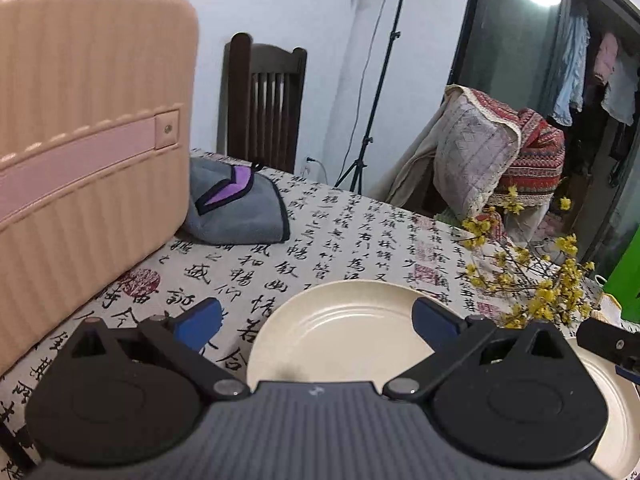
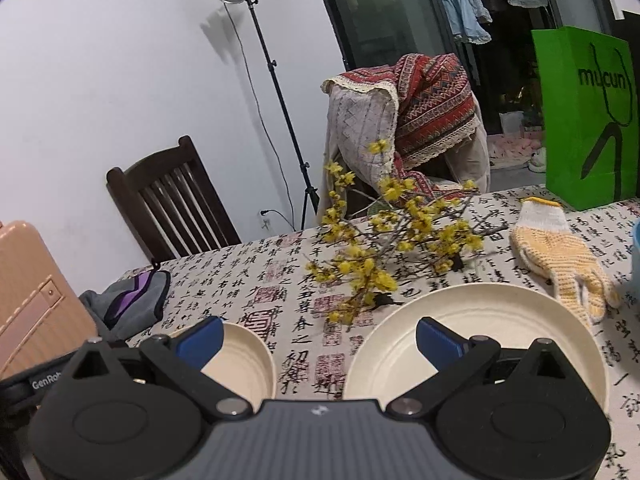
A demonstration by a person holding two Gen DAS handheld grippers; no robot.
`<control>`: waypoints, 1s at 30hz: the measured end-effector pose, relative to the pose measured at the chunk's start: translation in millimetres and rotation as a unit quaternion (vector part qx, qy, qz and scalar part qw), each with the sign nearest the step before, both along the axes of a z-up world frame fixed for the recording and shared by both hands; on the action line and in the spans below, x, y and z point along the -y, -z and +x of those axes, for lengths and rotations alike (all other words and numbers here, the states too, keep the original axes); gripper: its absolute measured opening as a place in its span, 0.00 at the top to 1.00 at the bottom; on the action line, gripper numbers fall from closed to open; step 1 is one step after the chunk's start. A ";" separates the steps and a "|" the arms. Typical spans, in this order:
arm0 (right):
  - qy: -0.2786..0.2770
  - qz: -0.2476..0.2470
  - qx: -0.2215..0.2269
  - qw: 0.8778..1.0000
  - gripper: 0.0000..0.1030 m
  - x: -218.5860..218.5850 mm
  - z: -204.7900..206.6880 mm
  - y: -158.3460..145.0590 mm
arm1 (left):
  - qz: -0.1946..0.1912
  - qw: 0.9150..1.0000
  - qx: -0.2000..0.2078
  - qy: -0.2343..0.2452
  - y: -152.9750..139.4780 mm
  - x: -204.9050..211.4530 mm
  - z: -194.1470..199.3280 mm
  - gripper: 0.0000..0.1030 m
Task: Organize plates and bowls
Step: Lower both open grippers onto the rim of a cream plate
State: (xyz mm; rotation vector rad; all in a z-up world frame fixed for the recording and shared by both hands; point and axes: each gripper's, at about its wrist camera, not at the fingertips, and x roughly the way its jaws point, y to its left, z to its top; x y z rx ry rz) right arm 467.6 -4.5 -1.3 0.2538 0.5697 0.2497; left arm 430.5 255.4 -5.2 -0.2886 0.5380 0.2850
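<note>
Left gripper [image 1: 316,320] spread wide above plate [image 1: 340,332].

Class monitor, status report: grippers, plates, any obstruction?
Left gripper and right gripper open, empty. Two cream plates apart on the table. Yellow flower branch behind them.

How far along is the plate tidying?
Nothing looks done: the two cream plates, left plate and right plate, lie apart on the tablecloth, not stacked. In hand: nothing; left gripper and right gripper are open. Left: gather both plates. No bowl is clearly visible.
</note>
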 end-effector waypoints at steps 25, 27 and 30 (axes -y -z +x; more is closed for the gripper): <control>-0.006 -0.022 -0.023 0.999 0.04 -49.9 6.9 42.7 | -0.007 0.998 -0.049 -0.050 15.8 -35.9 7.5 0.00; 0.000 -0.030 -0.022 0.999 0.04 -52.8 7.1 43.8 | -0.008 0.997 -0.053 -0.047 16.8 -37.1 8.4 0.00; 0.007 -0.035 -0.021 0.999 0.06 -54.3 7.2 45.9 | -0.014 0.997 -0.058 -0.040 19.0 -39.7 10.3 0.00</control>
